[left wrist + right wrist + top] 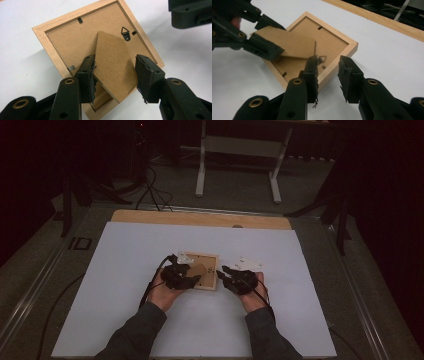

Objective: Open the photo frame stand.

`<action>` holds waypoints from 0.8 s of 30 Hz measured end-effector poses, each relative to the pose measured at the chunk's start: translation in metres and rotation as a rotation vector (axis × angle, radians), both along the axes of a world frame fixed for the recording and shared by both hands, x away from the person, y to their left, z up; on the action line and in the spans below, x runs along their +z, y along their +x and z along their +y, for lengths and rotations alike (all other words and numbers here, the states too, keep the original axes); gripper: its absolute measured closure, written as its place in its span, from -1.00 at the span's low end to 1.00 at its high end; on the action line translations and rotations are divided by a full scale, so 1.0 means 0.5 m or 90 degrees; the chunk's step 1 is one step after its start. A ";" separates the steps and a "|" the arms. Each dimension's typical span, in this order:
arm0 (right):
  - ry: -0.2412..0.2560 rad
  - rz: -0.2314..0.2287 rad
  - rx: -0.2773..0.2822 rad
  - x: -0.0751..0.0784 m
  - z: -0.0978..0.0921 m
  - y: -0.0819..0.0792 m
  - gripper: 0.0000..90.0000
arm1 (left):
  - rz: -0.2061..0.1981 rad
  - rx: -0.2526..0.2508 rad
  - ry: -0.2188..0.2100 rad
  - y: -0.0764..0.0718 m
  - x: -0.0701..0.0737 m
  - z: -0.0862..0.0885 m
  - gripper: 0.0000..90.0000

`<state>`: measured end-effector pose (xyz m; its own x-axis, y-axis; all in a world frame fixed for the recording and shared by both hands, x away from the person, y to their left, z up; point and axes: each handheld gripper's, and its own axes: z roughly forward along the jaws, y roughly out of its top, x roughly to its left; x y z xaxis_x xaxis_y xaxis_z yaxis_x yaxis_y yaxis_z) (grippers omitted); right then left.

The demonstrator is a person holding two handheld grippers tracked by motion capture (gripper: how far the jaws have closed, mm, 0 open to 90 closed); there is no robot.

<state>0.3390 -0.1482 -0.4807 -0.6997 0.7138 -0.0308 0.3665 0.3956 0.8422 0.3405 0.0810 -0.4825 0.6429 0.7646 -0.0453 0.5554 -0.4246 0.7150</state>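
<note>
**Frame face down, stand leaf straddled by left fingers**

Black fingers of the left gripper stand spread to either side of the hardboard stand leaf. One finger lies against the leaf's edge; the other sits just clear of it, so this is no firm pinch. Judgement: the leaf is being bracketed so it can be swung on its hinge line.

Right gripper has its fingers spread as well, holding nothing. They hover at the near rail of the picture frame, one over the backing near the hanger, one outside the rail. Judgement: placed to steady or take that edge while the leaf is worked.

Picture frame lies glass side down on the white counter, near its middle, between the two hands. That leaves the backing board, its black retaining tabs and the triangular hanger exposed for access. Leaf is raised at an angle off the backing in the right gripper view.
</note>
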 end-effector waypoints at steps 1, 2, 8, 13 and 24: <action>-0.001 -0.002 0.000 0.001 -0.001 0.001 0.52 | -0.004 0.000 0.000 -0.002 0.000 -0.001 0.18; 0.002 -0.003 -0.001 0.003 -0.002 0.002 0.52 | -0.006 -0.001 0.004 -0.003 0.001 -0.001 0.18; 0.001 -0.006 -0.009 0.014 -0.006 0.008 0.52 | -0.021 0.000 0.009 -0.011 -0.001 -0.003 0.18; -0.002 -0.006 -0.013 0.017 -0.007 0.012 0.52 | -0.033 0.000 0.012 -0.017 -0.002 -0.004 0.18; 0.004 0.002 -0.014 0.017 -0.008 0.020 0.44 | -0.071 0.002 0.019 -0.038 -0.008 -0.006 0.18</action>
<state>0.3490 -0.1520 -0.4719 -0.6841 0.7290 -0.0245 0.3770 0.3822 0.8437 0.3215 0.0779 -0.4864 0.6401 0.7668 0.0482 0.4750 -0.4443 0.7596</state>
